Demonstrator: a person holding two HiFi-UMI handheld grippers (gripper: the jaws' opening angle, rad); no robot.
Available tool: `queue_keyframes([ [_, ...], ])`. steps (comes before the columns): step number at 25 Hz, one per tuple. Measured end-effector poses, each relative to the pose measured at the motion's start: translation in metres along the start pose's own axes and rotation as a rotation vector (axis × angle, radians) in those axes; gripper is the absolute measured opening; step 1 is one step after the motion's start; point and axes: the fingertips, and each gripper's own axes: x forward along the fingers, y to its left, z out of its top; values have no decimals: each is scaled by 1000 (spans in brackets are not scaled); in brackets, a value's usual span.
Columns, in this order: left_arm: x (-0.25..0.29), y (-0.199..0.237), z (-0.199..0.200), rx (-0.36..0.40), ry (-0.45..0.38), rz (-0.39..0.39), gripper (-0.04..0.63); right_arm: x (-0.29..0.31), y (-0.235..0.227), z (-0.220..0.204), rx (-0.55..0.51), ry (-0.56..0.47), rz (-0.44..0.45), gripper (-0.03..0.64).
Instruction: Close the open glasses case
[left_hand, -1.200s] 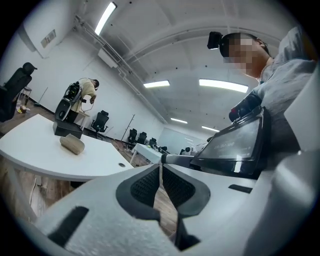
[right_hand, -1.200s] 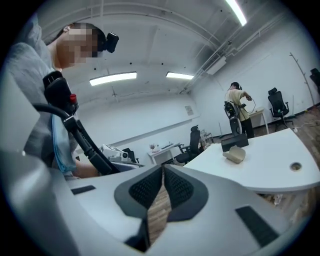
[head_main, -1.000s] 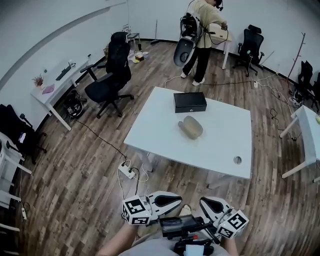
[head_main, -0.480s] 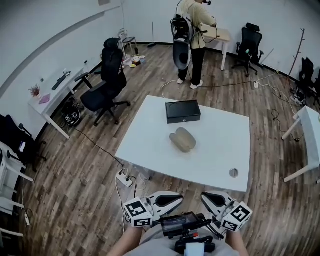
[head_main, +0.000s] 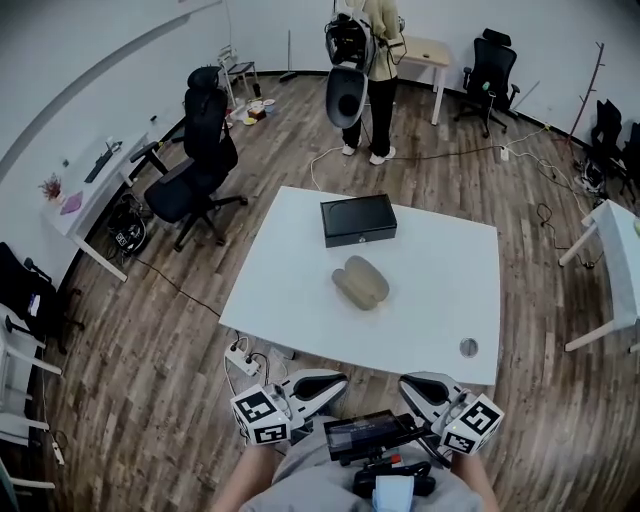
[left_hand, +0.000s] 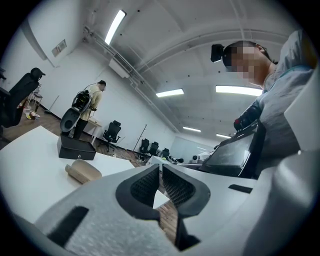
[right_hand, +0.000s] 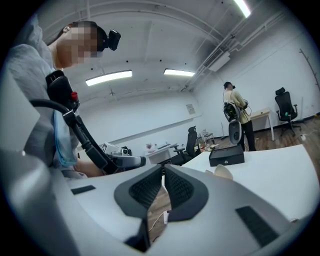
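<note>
L gripper (head_main: 335, 383) & R gripper (head_main: 412, 387) both closed on nothing, held short of the desk's (head_main: 440, 290) near edge. Glasses case (head_main: 360, 282) lies open mid-desk, w/ black box (head_main: 358, 220) just behind it twd far edge. Grommet (head_main: 468, 347) at near-right corner, power strip (head_main: 243, 362) on floor by near-left corner.

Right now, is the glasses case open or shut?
Open, it seems: the glasses case shows two tan halves spread side by side on the table.

Glasses case (head_main: 360, 283) matt tan; table (head_main: 440, 295) smooth wht; floor (head_main: 150, 330) wood; box (head_main: 358, 220) matt blk.
</note>
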Motion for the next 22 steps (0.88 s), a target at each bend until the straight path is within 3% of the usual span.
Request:
queue_keyframes([
  [13,14,154,74,167,140,-148,31,106,-78,41,16,-34,-202,32],
  [22,41,198,71,194,255,-264,32,130,-96,26,57,-22,-338,32],
])
